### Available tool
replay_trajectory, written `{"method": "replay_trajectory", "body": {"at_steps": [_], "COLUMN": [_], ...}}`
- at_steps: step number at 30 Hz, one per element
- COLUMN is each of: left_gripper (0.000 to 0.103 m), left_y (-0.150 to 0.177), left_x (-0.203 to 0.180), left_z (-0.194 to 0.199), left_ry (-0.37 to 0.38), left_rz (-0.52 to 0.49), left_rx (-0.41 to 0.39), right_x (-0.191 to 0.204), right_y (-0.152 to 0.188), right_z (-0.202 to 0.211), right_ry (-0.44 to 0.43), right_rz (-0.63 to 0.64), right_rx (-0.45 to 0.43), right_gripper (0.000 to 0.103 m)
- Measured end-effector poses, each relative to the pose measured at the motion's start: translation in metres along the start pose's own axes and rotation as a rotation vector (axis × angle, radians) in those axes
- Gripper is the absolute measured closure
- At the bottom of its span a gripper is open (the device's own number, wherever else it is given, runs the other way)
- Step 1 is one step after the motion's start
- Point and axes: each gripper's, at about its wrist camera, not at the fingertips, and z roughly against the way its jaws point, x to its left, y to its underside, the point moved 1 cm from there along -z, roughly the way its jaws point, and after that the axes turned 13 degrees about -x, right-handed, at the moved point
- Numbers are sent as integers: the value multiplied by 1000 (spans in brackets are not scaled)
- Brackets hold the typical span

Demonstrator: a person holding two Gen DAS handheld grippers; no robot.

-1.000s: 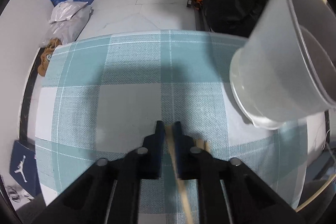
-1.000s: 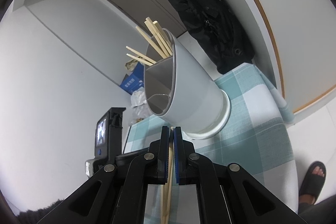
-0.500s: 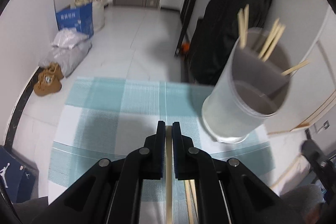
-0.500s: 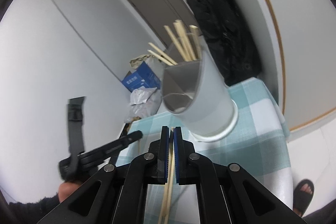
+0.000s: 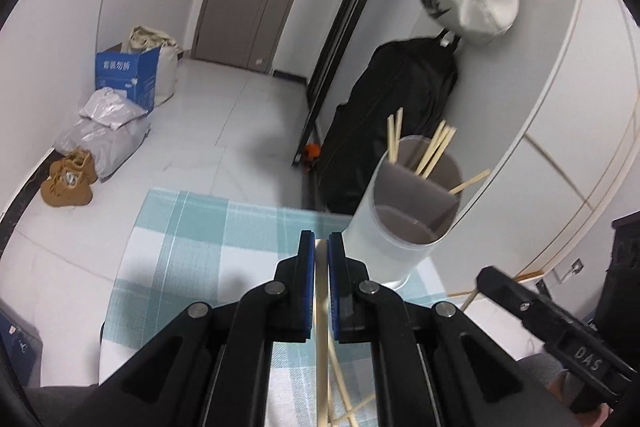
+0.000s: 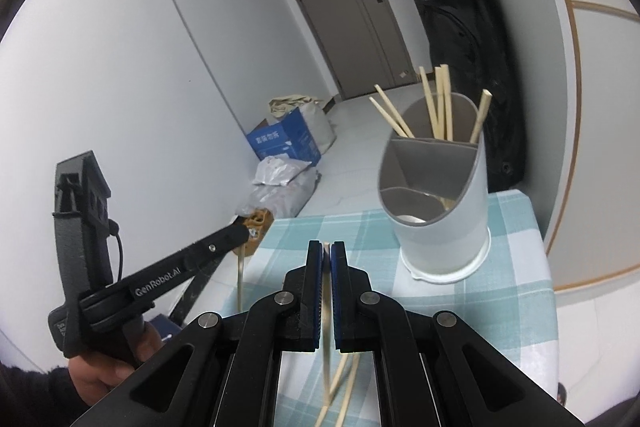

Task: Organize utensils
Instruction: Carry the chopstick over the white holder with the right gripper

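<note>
Wooden chopsticks are what we carry: one chopstick [image 5: 320, 311] is pinched between the closed jaws of the left gripper [image 5: 321, 247], and another chopstick [image 6: 327, 311] is clamped the same way in the right gripper [image 6: 326, 255]. Each stick runs back along its jaws and hangs down towards us, with a few loose chopsticks [image 6: 344, 387] lying on the checked cloth [image 6: 460, 307] near the table's close edge. The white holder [image 6: 440, 211] stands on that cloth towards the table's far right corner, its grey divider making compartments; several chopsticks [image 6: 436, 107] already lean in the rear one.

To do this step well, we judge that each stick should be tipped upright over the rear compartment before we let go, so its lower end clears the rim and the divider and does not knock the sticks already leaning there. One hand at a time seems safer, since the opening is narrow and the holder looks light enough to tip.

Both grippers point forward and somewhat downward over the table's near half. In the right view our left gripper [image 6: 248, 231] reaches in from the left edge, held in a hand [image 6: 108, 363], its tip beyond the table's left edge. In the left view the right gripper [image 5: 552, 323] shows at the lower right, near the table's right edge.
</note>
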Motion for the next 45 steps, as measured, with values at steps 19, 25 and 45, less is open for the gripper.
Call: {"method": "replay_trajectory", "body": {"at_steps": [19,25,45], "left_gripper": [101,101,101], "left_y": [-76,-109,-140], "left_x": [-45,-65,-87], "left_z": [1,-18,-108], "left_ry": [60,88,5], "left_rz": [-6,4,-47], "left_rx": [-220,-260,-356], "right_x": [-3,-17,-70], "right_y": [-89,-145,-233], "right_z": [29,32,-24], "right_ry": [6,29,138], "right_rz": [6,11,56], "right_rx": [-75,-124,-213], "right_gripper": [100,100,100]}}
